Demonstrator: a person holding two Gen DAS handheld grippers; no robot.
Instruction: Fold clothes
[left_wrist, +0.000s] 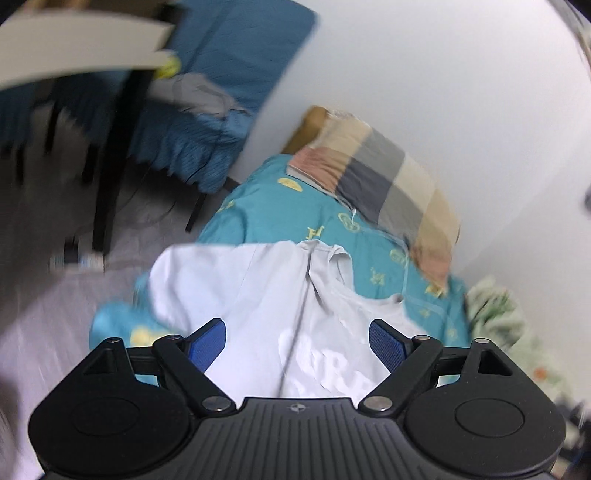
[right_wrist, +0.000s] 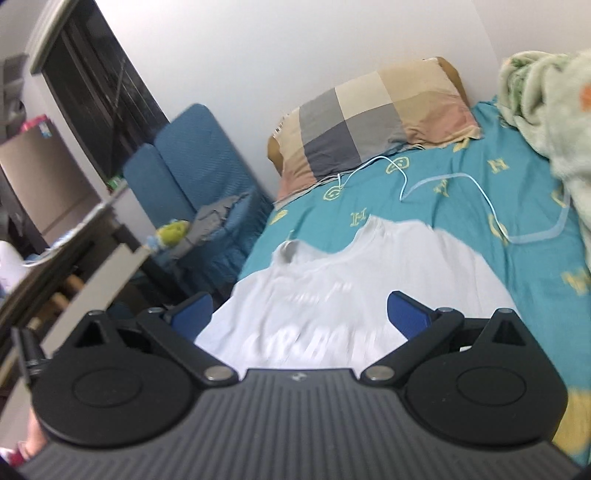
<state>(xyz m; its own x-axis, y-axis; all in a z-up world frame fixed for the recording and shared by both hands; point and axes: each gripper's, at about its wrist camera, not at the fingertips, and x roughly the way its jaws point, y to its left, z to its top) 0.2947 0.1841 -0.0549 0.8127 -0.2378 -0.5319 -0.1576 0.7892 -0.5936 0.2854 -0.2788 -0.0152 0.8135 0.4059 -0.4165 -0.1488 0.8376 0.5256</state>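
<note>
garment: pale white cotton T-shirt with white printed lettering (right_wrist: 332, 295), lying on the teal bed sheet with yellow motifs (right_wrist: 480, 206), collar end toward the checked beige-grey-pink pillow (right_wrist: 369, 110), hem end toward both cameras
lie: left side of the shirt looks turned over or rumpled (left_wrist: 207, 280), neckline (left_wrist: 332, 266) skewed in the left wrist view; not a neat flat spread, not a finished fold
long axis: runs away from both tools, hem near, collar far, roughly up the bed toward the pillow
left hand-held gripper (left_wrist: 297, 341): released, blue pads wide apart, nothing between them; shirt body directly ahead and just below
right hand-held gripper (right_wrist: 299, 310): released, pads wide apart, empty; shirt chest directly ahead
nearer: both sit at the hem end; cannot tell which is closer, views blurred
stage: fits a shirt being laid out or one part-way through a side fold; cannot settle which
writing on shirt: large white letters, blurred; "R" maybe legible in left wrist view, rest unreadable
writing on sheet: yellow "H" letters (right_wrist: 358, 218) and smiley marks
other: thin light-blue cable (right_wrist: 406, 184) on the sheet beyond the collar, apart from the shirt; pale green fleece blanket (right_wrist: 546, 96) at far right
</note>
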